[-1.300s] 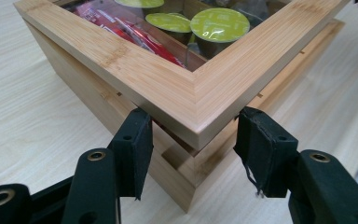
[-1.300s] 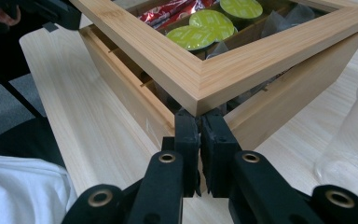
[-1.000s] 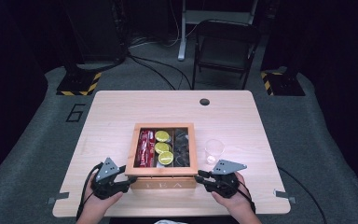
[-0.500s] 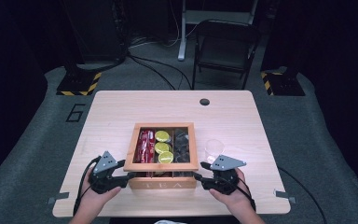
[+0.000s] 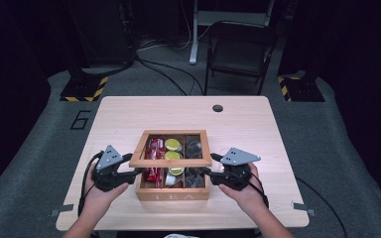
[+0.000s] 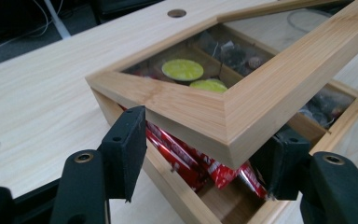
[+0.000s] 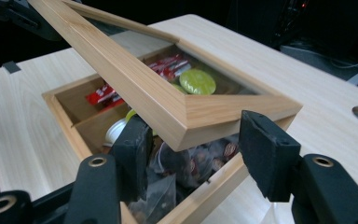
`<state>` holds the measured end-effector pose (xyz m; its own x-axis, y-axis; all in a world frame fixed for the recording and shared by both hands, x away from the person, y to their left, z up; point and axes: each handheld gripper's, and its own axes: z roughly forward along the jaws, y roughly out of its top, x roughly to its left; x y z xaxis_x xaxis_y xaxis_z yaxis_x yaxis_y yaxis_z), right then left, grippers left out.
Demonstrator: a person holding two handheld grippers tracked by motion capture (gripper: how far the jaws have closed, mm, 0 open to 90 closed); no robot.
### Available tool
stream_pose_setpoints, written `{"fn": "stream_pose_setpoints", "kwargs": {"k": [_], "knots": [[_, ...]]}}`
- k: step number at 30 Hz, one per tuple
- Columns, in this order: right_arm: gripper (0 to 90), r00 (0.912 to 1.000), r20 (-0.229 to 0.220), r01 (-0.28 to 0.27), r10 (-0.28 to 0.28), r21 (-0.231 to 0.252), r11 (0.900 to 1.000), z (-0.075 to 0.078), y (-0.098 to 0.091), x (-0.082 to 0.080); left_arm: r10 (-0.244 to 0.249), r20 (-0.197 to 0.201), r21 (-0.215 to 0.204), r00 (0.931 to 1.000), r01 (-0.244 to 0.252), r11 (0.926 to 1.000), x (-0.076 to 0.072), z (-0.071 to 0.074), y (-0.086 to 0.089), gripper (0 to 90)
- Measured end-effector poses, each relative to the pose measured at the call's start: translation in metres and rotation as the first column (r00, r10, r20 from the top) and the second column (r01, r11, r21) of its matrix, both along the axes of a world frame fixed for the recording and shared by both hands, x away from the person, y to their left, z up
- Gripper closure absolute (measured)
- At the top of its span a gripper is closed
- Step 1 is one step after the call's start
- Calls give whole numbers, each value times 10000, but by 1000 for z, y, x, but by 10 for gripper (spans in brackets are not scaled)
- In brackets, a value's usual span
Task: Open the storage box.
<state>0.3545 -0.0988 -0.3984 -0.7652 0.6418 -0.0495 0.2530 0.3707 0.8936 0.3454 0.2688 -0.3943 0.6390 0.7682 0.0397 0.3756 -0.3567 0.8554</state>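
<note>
A wooden tea box (image 5: 172, 194) stands on the table (image 5: 129, 114), near its front edge. Its glass-paned lid (image 5: 171, 162) is tilted up at the front, clear of the box. My left gripper (image 5: 136, 171) has the lid's front left corner (image 6: 205, 112) between its pads and holds it up. My right gripper (image 5: 206, 171) holds the front right corner (image 7: 191, 112) the same way. Both pairs of jaws have just been opening around these corners. Inside lie red packets (image 6: 191, 158), green-topped capsules (image 6: 182, 70) and dark sachets (image 7: 186, 168).
A round cable hole (image 5: 218, 108) sits near the table's far edge. A clear cup's rim (image 6: 305, 18) shows beyond the lid on the box's right. A folding chair (image 5: 238, 54) stands on the floor behind the table. Bare tabletop lies to the left and behind the box.
Both hands have risen and the lid's front edge has come up off the box with them. The jaws stand wider around the lid's corners than before.
</note>
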Motion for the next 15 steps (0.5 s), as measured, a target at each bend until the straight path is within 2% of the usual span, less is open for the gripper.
{"fn": "stream_pose_setpoints", "kwargs": {"k": [8, 11, 15], "knots": [[457, 9992, 397, 103, -101, -42, 9999, 16, 4, 9, 35, 171, -150, 9998, -33, 9999, 10, 14, 0, 412], [458, 9993, 312, 212, -213, 45, 9998, 22, 5, 14, 73, 138, -242, 9999, -70, 9997, 15, 21, 0, 425], [465, 9987, 207, 464, -470, 303, 9985, 28, 6, 19, 193, 286, -428, 9994, -180, 9989, 22, 28, 0, 433]]}}
